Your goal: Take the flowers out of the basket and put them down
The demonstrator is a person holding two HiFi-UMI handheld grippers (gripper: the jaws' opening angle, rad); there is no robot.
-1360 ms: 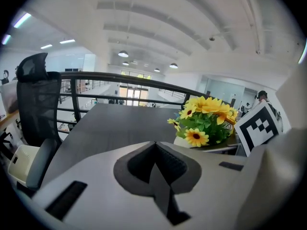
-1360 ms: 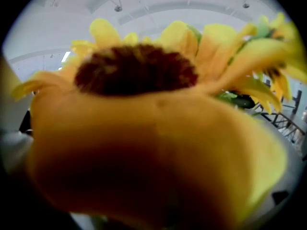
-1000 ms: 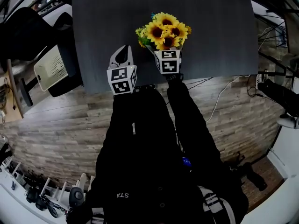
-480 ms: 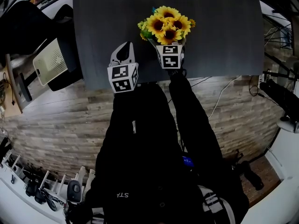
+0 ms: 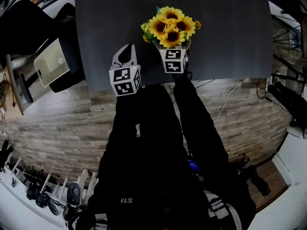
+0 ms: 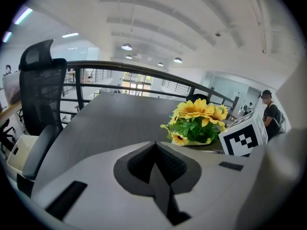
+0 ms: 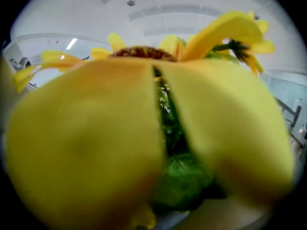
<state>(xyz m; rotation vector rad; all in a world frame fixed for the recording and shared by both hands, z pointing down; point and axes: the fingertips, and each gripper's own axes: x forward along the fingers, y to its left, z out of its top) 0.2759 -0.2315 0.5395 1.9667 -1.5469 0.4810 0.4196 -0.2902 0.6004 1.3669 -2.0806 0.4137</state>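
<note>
A bunch of yellow sunflowers (image 5: 169,25) with green leaves stands on the dark grey table (image 5: 225,28). In the left gripper view the sunflowers (image 6: 197,121) rest in a pale basket rim (image 6: 202,142). My right gripper (image 5: 172,47) is pushed in against the near side of the bunch, its marker cube (image 5: 173,61) just below the blossoms. Its jaws are hidden under the flowers. Blurred petals (image 7: 96,138) and green leaves (image 7: 180,176) fill the right gripper view. My left gripper (image 5: 125,49) is shut and empty, over the table to the left of the bunch, jaw tips (image 6: 154,145) together.
The table's near edge (image 5: 216,78) runs just behind both cubes. A black office chair (image 5: 29,28) and a white perforated panel (image 5: 50,66) stand at the left. Cables (image 5: 225,102) trail over the wooden floor at the right. A person (image 6: 271,113) stands far off.
The right gripper and the sunflowers sit slightly farther up and right in the head view than a second ago. The left gripper has hardly moved.
</note>
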